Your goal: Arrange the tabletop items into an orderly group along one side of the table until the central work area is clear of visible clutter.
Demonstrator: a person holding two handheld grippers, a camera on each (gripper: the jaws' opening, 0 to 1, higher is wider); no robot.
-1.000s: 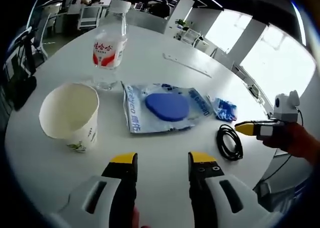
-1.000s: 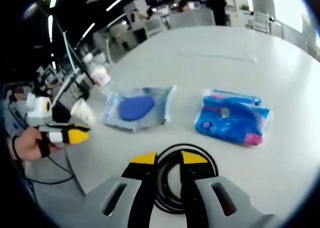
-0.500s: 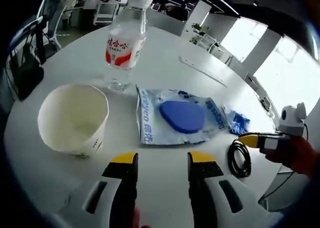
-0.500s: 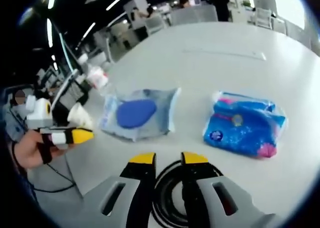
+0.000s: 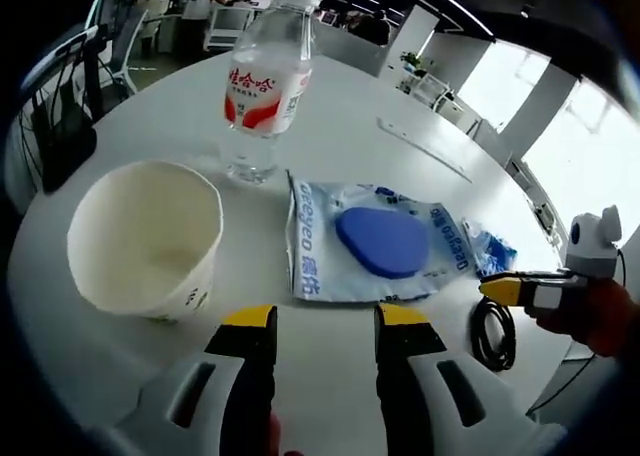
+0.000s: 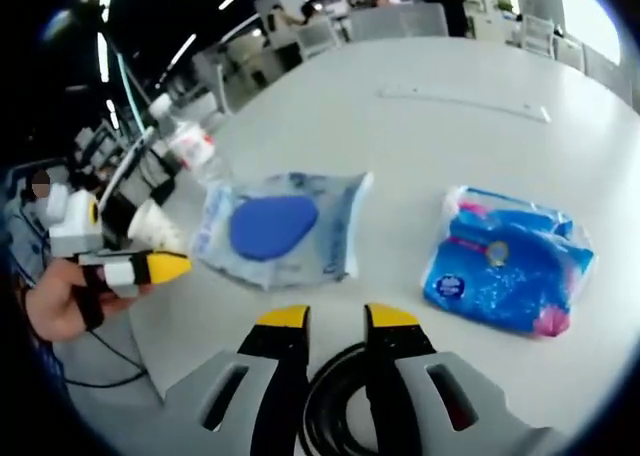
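On the round white table [image 5: 330, 96] stand a paper cup [image 5: 145, 241] and a clear water bottle [image 5: 265, 86] with a red label. A clear bag holding a blue pad [image 5: 375, 241] lies in the middle, with a blue tissue pack [image 5: 495, 251] beyond it. My left gripper [image 5: 325, 321] hovers open near the table's edge, just right of the cup. My right gripper [image 6: 335, 321] is open over a coiled black cable [image 6: 335, 406], whose loop shows between and below its jaws. The bag [image 6: 275, 226] and the tissue pack [image 6: 510, 261] lie ahead of it.
A long white strip [image 6: 460, 101] lies far across the table. The other gripper [image 5: 520, 288] enters the left gripper view from the right, above the cable [image 5: 492, 331]. A hand holds the left gripper [image 6: 135, 268] beside the cup [image 6: 155, 226]. Office chairs and desks stand behind.
Both views have pushed forward over the table. The cup and bottle look nearer to the left gripper. The cable has slid lower under the right gripper's jaws.
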